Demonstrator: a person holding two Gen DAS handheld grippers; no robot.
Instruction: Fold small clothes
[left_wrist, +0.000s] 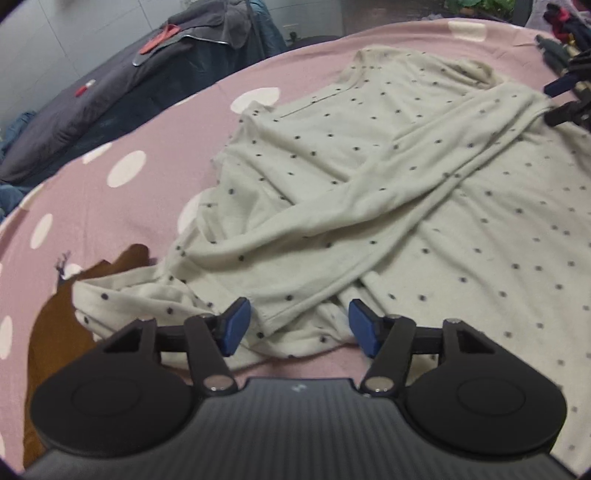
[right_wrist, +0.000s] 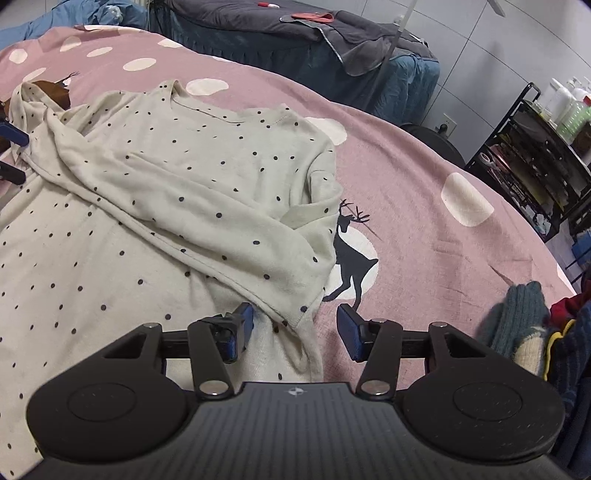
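Cream dotted shirt lies between both released claws, left claw and right claw, each astride a folded sleeve's cuff.

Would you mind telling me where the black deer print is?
In the right wrist view, the deer print sits on the pink bedspread, right of the dotted shirt's folded sleeve.

Cream knit garment with dark dots ahead of blue-padded grippers; pink bedsheet with white spots beneath.
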